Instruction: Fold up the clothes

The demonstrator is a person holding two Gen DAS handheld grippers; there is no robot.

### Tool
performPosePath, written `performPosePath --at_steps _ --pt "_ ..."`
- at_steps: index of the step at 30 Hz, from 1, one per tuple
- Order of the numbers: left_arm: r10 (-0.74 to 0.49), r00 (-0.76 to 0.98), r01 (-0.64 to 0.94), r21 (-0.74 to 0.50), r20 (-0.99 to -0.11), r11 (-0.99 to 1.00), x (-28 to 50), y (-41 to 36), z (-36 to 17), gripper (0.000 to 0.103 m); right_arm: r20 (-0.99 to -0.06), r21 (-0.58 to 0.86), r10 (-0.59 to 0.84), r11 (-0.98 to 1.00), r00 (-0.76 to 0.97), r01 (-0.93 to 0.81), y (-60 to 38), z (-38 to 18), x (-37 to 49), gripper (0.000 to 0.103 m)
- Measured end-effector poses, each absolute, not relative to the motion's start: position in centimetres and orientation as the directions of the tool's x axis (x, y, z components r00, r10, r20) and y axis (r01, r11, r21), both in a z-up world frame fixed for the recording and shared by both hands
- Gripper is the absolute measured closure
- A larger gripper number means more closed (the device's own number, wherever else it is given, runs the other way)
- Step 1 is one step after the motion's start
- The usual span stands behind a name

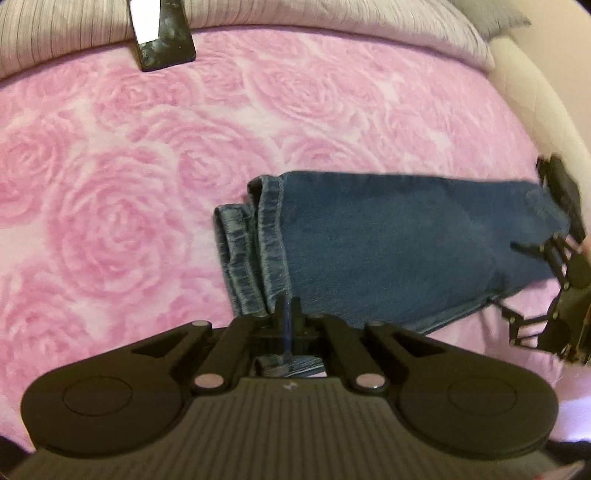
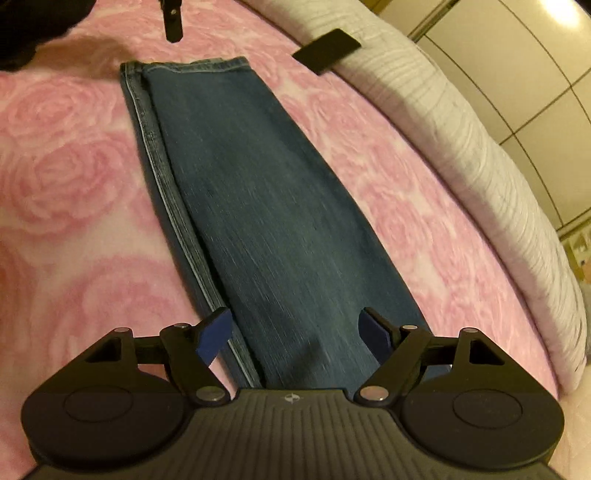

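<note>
Dark blue jeans (image 1: 388,243) lie folded lengthwise on a pink rose-patterned blanket (image 1: 110,184). In the left wrist view my left gripper (image 1: 290,312) is shut on the near corner of the leg hems (image 1: 266,236), and denim shows under its linkage. My right gripper (image 1: 535,247) stands at the far right end of the jeans. In the right wrist view its blue pads (image 2: 214,332) are spread wide over the jeans (image 2: 266,221), which lie between them unpinched. The left gripper (image 2: 173,26) shows by the far hem.
A black phone (image 1: 162,37) leans at the blanket's far edge, seen also as a phone (image 2: 327,50) from the right wrist. A grey striped cover (image 2: 480,155) borders the blanket. Cream cupboard doors (image 2: 517,55) stand beyond. A dark sleeve (image 2: 29,29) fills the top left corner.
</note>
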State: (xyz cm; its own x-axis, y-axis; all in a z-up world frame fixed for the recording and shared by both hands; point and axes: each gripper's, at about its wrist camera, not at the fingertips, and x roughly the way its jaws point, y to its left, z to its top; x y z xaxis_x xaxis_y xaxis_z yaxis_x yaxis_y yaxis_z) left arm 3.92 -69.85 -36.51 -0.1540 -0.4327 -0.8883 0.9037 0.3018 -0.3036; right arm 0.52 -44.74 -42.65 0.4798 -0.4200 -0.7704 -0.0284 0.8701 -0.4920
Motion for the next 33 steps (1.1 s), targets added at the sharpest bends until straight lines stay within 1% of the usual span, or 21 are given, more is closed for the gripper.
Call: performPosePath --at_steps 1,3,4,5,6,7,8,9,10,12,13,14,15,17,19,22,25,29,30,31,33 --pt "-0.428 -0.151 0.915 -0.290 -0.891 0.281 3.6 -69.8 -36.6 0.102 -0.766 -0.502 -0.424 0.864 0.482 -0.037 -44.5 -43.0 0.9 0.027" --pt "-0.422 -0.155 0.928 -0.278 -0.893 0.249 2.9 -69.7 -37.0 0.090 -0.762 -0.533 -0.439 0.843 0.477 -0.075 -44.0 -44.0 1.7 0.036" --pt "-0.423 -0.173 0.924 -0.295 -0.890 0.244 2.7 -69.8 -37.3 0.086 -0.759 -0.547 -0.446 0.832 0.474 -0.093 -43.8 -44.5 2.0 0.038" --pt "-0.428 -0.192 0.915 -0.319 -0.883 0.248 2.7 -69.8 -37.8 0.077 -0.759 -0.552 -0.448 0.828 0.473 -0.102 -43.8 -44.8 2.3 0.044" --pt "-0.429 -0.202 0.908 -0.333 -0.880 0.255 2.7 -69.8 -38.2 0.072 -0.760 -0.552 -0.447 0.827 0.471 -0.106 -43.8 -45.0 2.5 0.049" --pt "-0.423 -0.206 0.907 -0.334 -0.883 0.257 2.7 -70.0 -38.7 0.072 -0.762 -0.551 -0.445 0.827 0.471 -0.109 -43.8 -45.1 2.7 0.052" --pt "-0.414 -0.209 0.907 -0.333 -0.886 0.256 2.6 -70.2 -39.2 0.069 -0.763 -0.550 -0.443 0.828 0.471 -0.113 -43.8 -45.2 2.8 0.055" --pt "-0.402 -0.210 0.908 -0.331 -0.891 0.259 2.5 -70.6 -39.8 0.063 -0.763 -0.552 -0.443 0.825 0.471 -0.119 -43.8 -45.2 2.9 0.058" --pt "-0.397 -0.211 0.907 -0.331 -0.893 0.261 2.4 -70.8 -40.1 0.063 -0.763 -0.555 -0.443 0.822 0.471 -0.126 -43.8 -45.2 3.1 0.060" --pt "-0.397 -0.215 0.905 -0.335 -0.892 0.263 2.2 -71.1 -40.5 0.062 -0.765 -0.557 -0.442 0.819 0.469 -0.139 -43.8 -45.2 3.2 0.077" --pt "-0.396 -0.217 0.904 -0.337 -0.892 0.264 2.1 -71.2 -40.7 0.063 -0.766 -0.557 -0.441 0.818 0.467 -0.142 -43.7 -45.2 3.3 0.081" --pt "-0.396 -0.214 0.902 -0.336 -0.893 0.270 2.1 -71.2 -40.7 0.072 -0.768 -0.557 -0.441 0.818 0.464 -0.145 -43.6 -45.3 3.3 0.089" --pt "-0.396 -0.209 0.901 -0.333 -0.894 0.278 2.1 -71.2 -40.7 0.081 -0.774 -0.548 -0.437 0.825 0.458 -0.138 -43.7 -45.3 3.4 0.102" --pt "-0.427 -0.209 0.892 -0.351 -0.880 0.285 2.6 -70.4 -39.6 0.090 -0.768 -0.546 -0.444 0.831 0.462 -0.108 -43.9 -44.8 3.5 0.103" --pt "-0.472 -0.192 0.893 -0.353 -0.860 0.279 3.2 -69.2 -37.5 0.090 -0.771 -0.533 -0.437 0.841 0.463 -0.093 -44.1 -44.0 3.7 0.103" --pt "-0.487 -0.167 0.895 -0.339 -0.857 0.290 4.1 -67.7 -35.5 0.090 -0.763 -0.524 -0.413 0.846 0.498 -0.100 -43.4 -42.2 3.9 0.103" --pt "-0.457 -0.185 0.874 -0.359 -0.870 0.328 4.7 -67.5 -37.0 0.089 -0.758 -0.510 -0.376 0.851 0.533 -0.125 -42.5 -40.6 4.0 0.103" --pt "-0.374 -0.152 0.905 -0.281 -0.915 0.320 3.6 -68.5 -39.9 0.086 -0.794 -0.500 -0.370 0.849 0.482 -0.172 -42.1 -43.9 4.6 0.102" --pt "-0.376 -0.150 0.904 -0.281 -0.914 0.323 3.7 -68.5 -40.0 0.086 -0.796 -0.505 -0.372 0.843 0.477 -0.186 -41.8 -44.3 4.6 0.095" --pt "-0.379 -0.150 0.903 -0.282 -0.913 0.323 3.8 -68.4 -39.8 0.085 -0.798 -0.510 -0.374 0.837 0.473 -0.199 -41.6 -44.7 4.6 0.091" --pt "-0.376 -0.138 0.909 -0.268 -0.916 0.319 3.9 -68.2 -39.3 0.079 -0.802 -0.486 -0.361 0.857 0.476 -0.169 -41.6 -44.1 4.2 0.078"
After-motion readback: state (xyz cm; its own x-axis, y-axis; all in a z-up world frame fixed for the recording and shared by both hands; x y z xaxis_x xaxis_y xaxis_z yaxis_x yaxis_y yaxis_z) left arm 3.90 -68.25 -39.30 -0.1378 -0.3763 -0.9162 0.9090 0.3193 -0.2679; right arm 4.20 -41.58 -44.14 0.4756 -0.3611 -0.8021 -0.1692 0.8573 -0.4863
